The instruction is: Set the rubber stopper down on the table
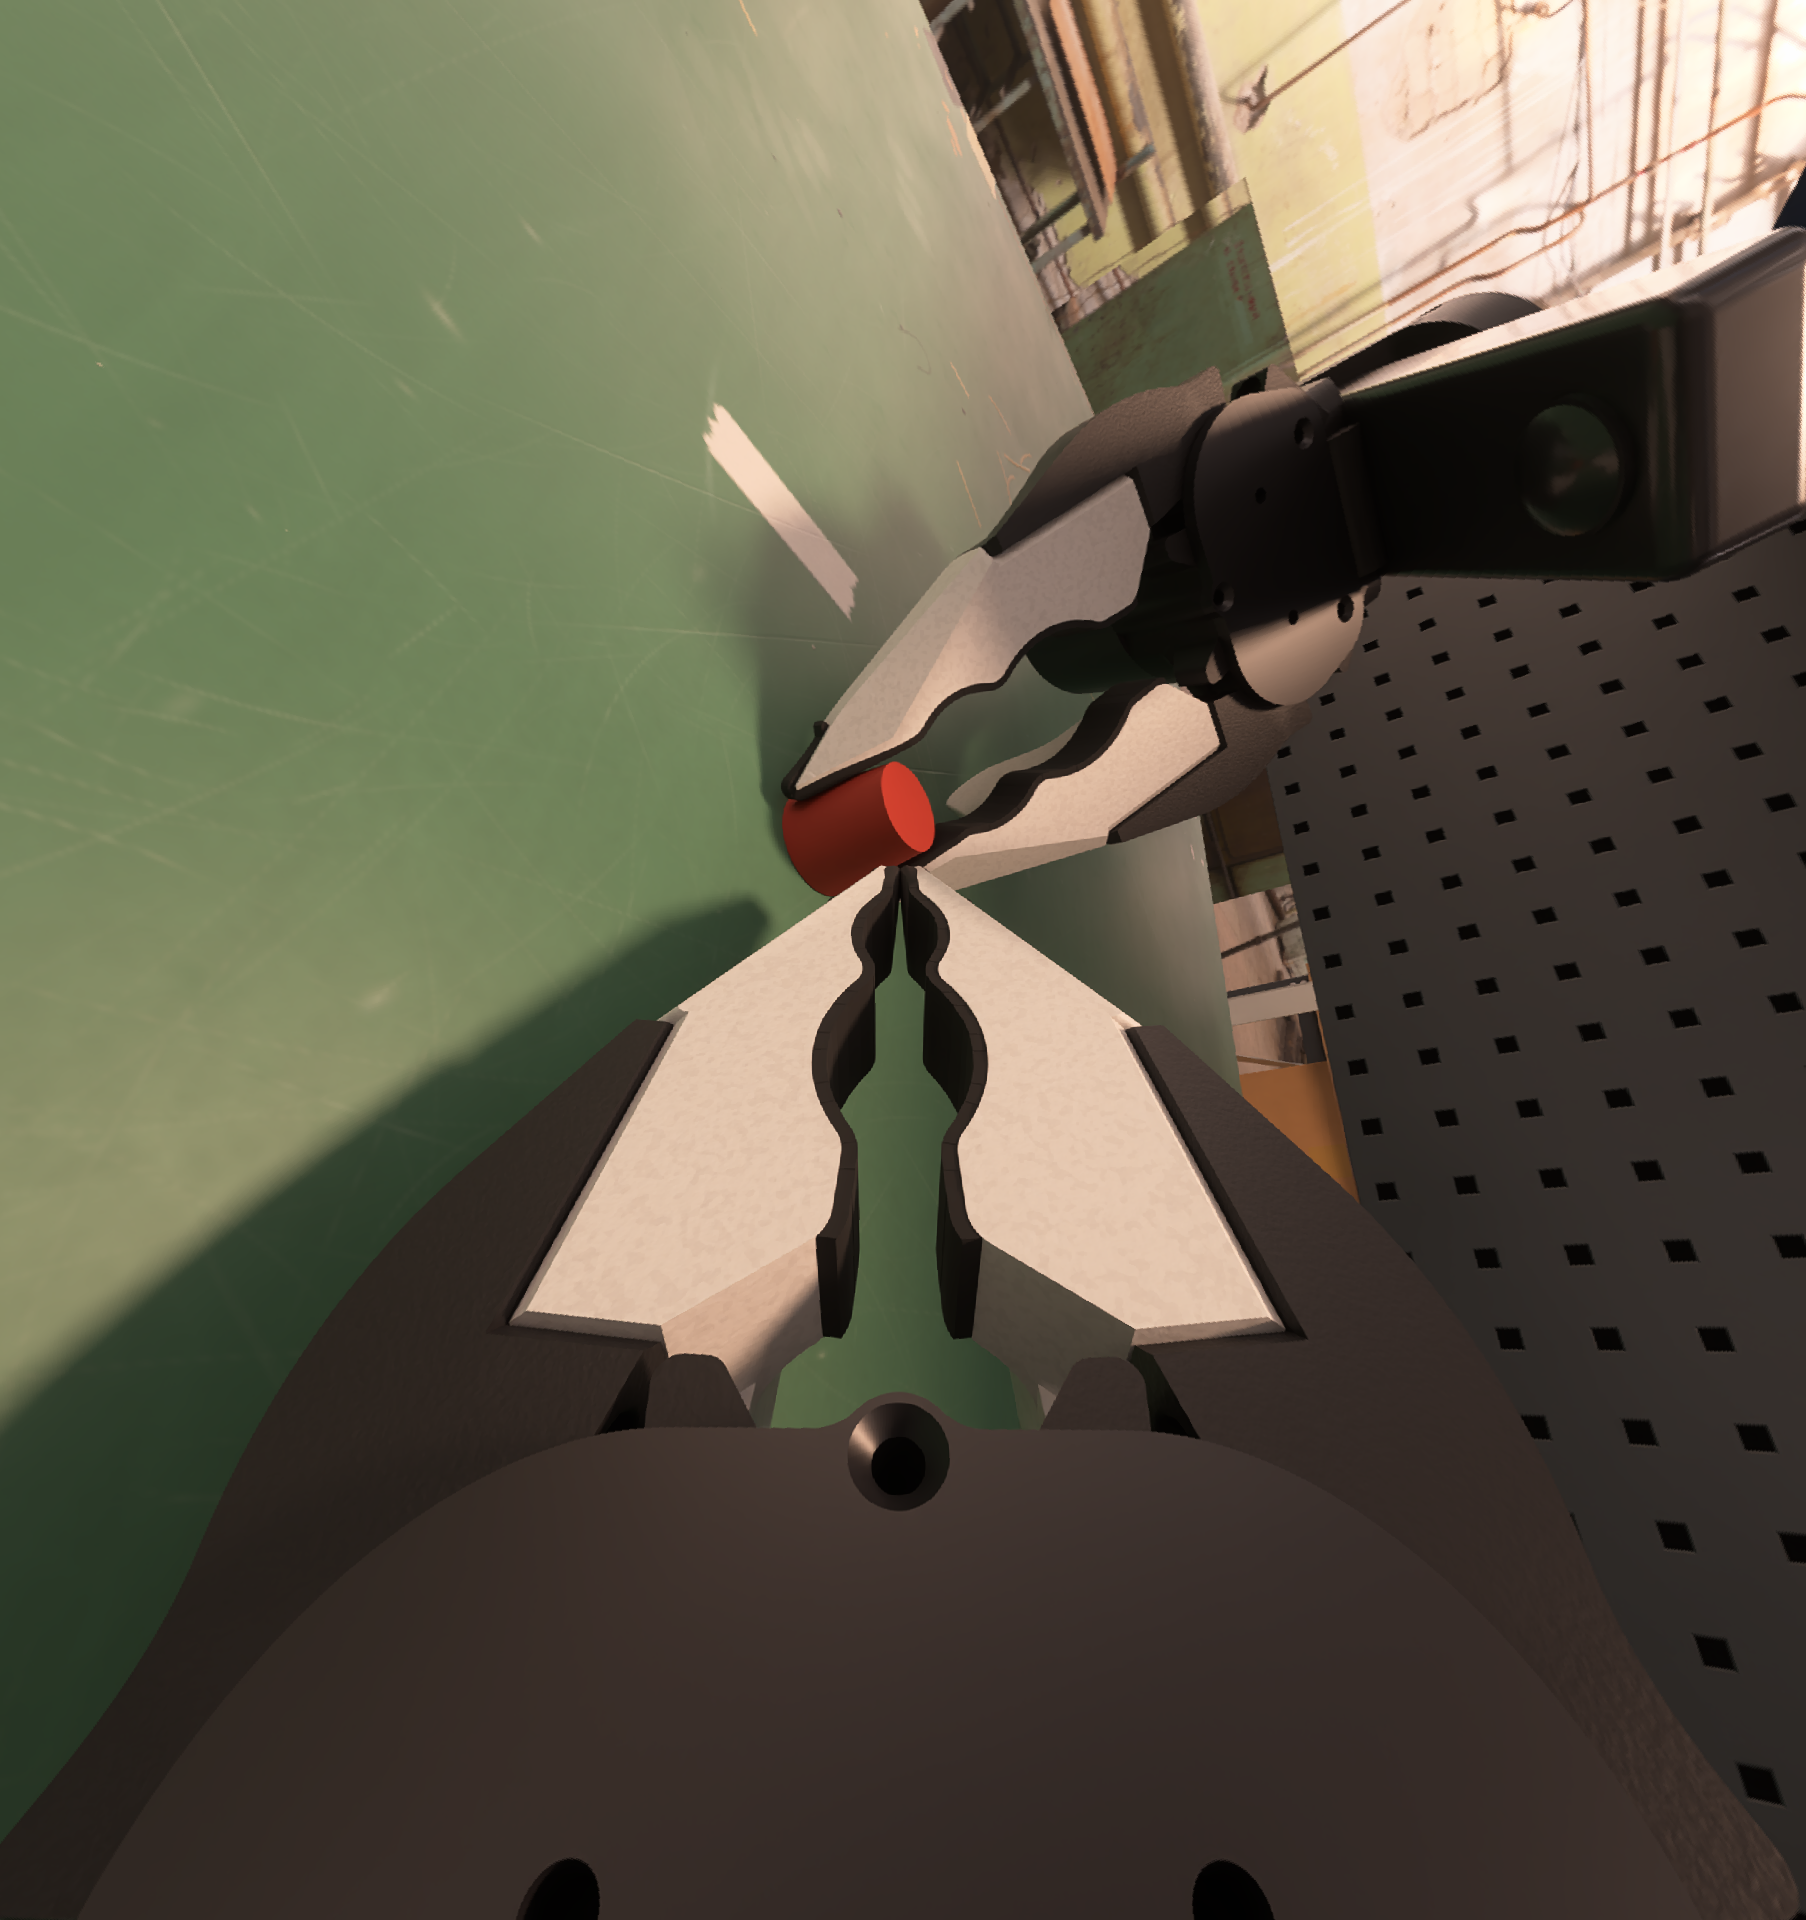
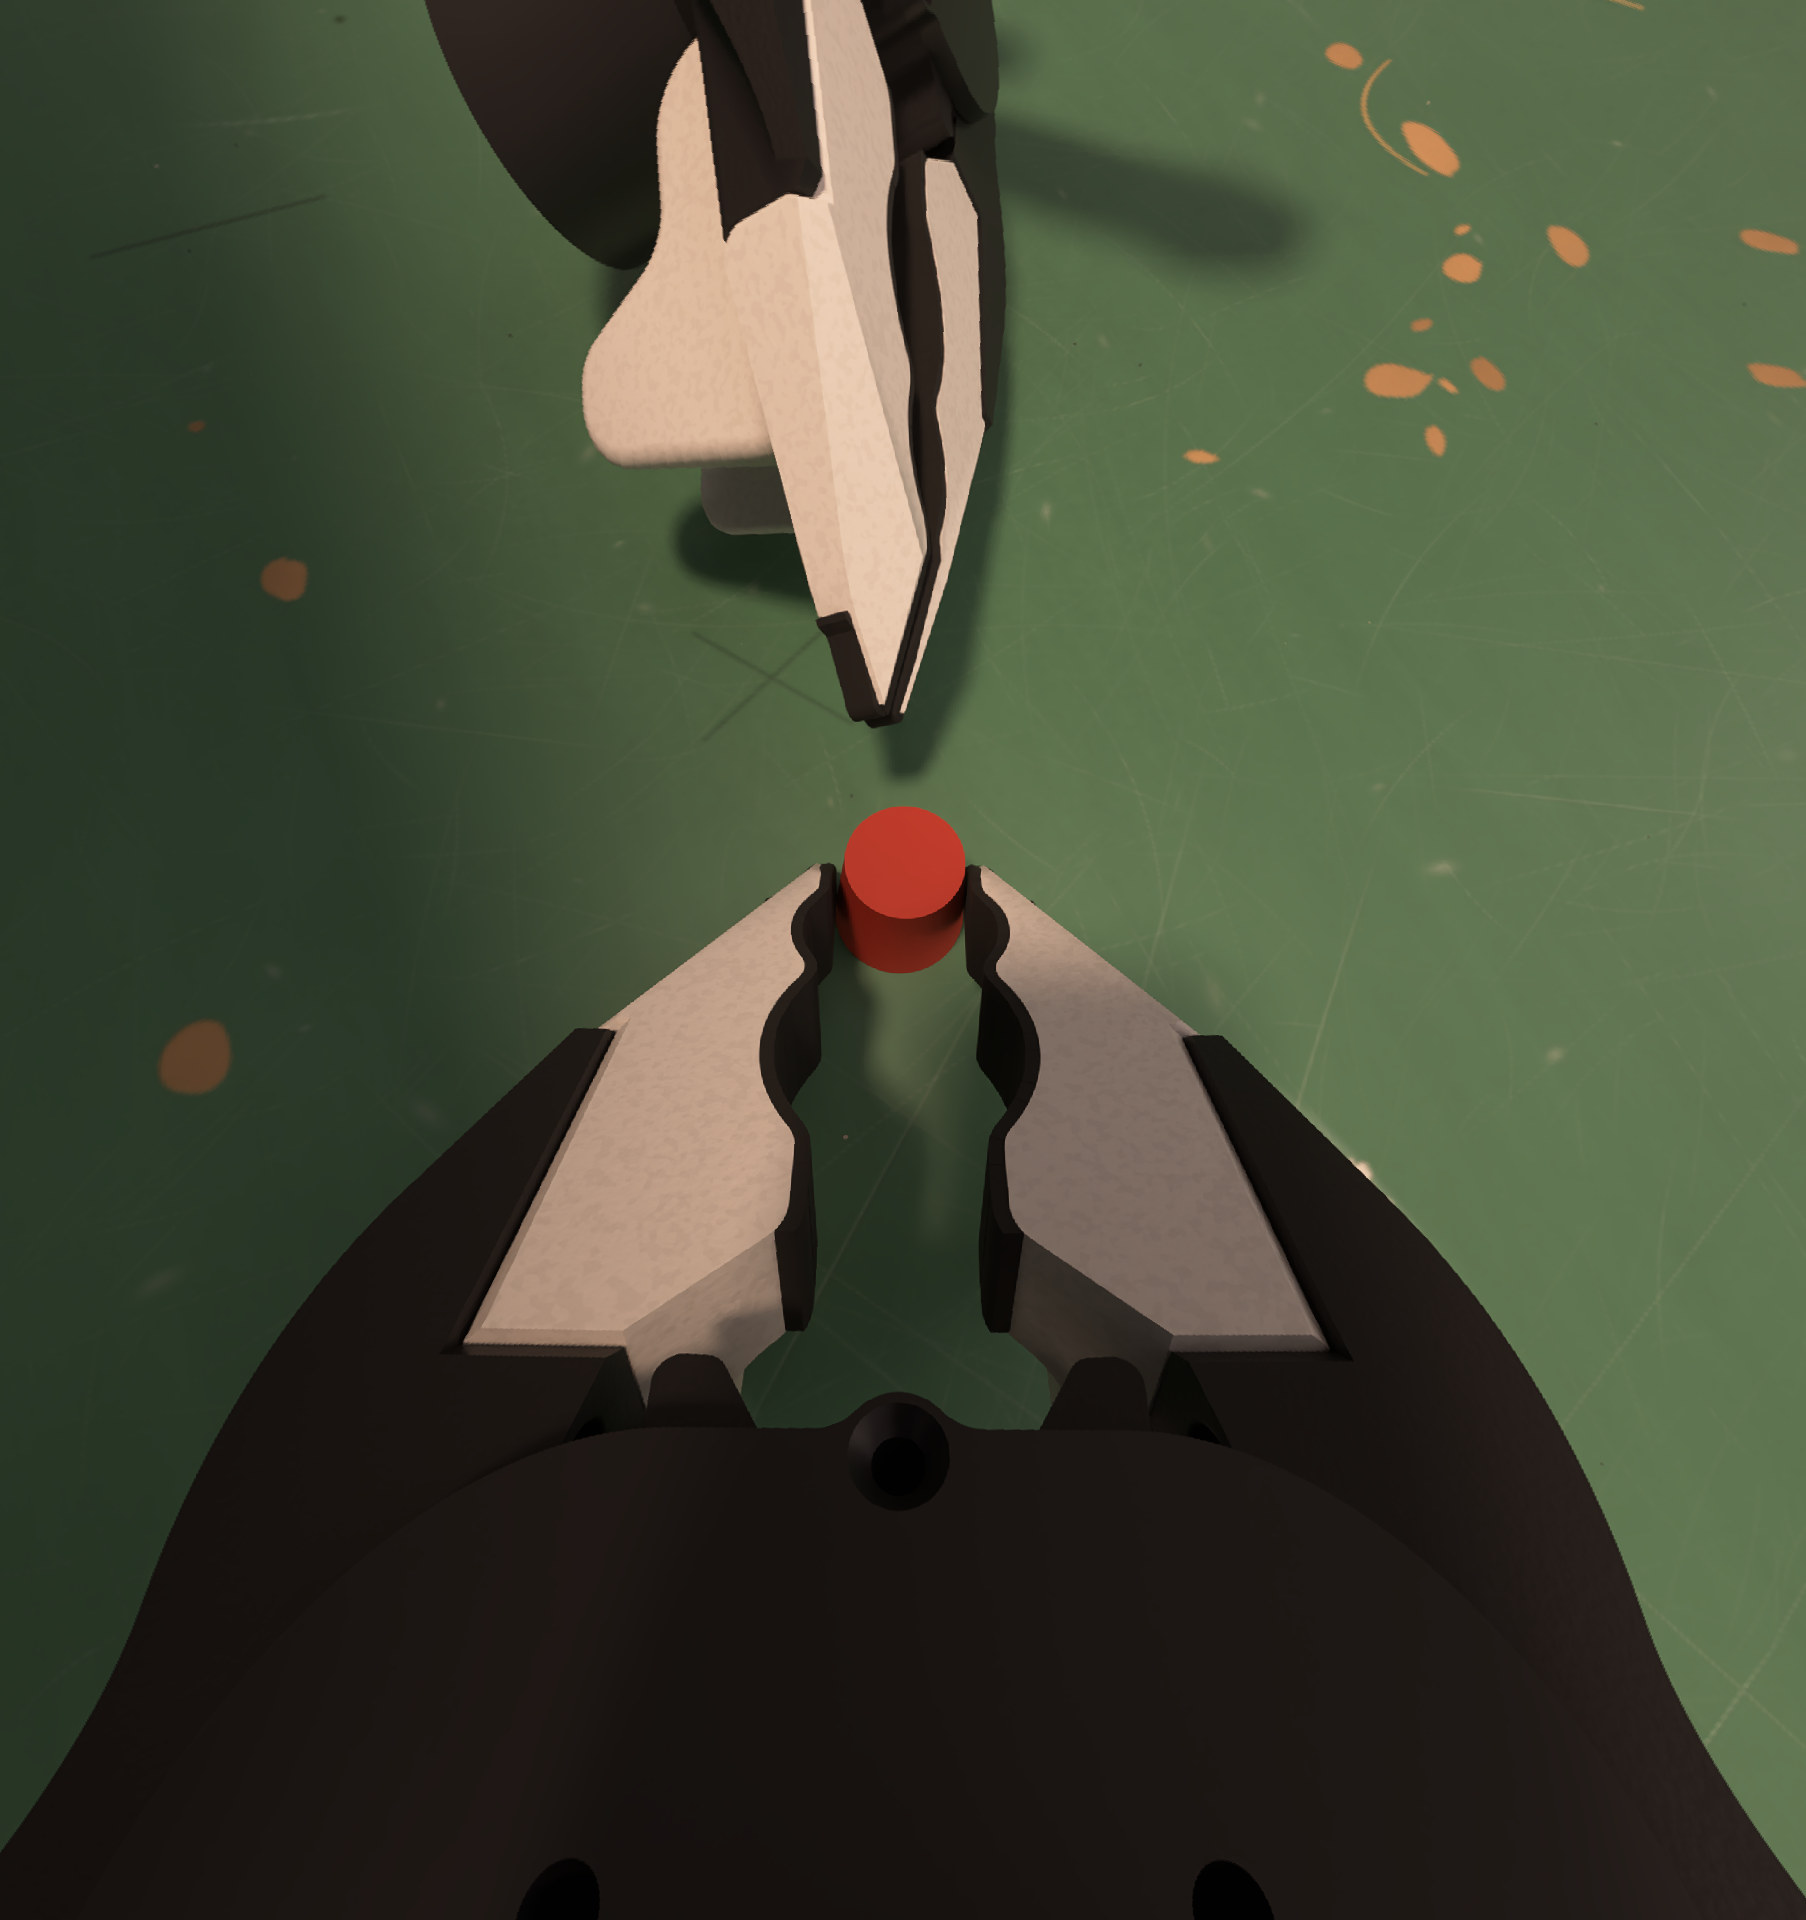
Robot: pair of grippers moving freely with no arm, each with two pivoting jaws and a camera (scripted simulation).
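The right gripper (image 2: 900, 883) pinches the red rubber stopper (image 2: 900, 891) at its fingertips above the green table (image 2: 1501, 935). The left gripper (image 1: 900, 878) sits closed and empty, at twelve o'clock of the stopper in the right wrist view. Released high, the stopper could roll away.

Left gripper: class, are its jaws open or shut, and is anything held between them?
Shut and empty. The left gripper has its fingertips meeting with nothing between them; the red rubber stopper sits in the right gripper.
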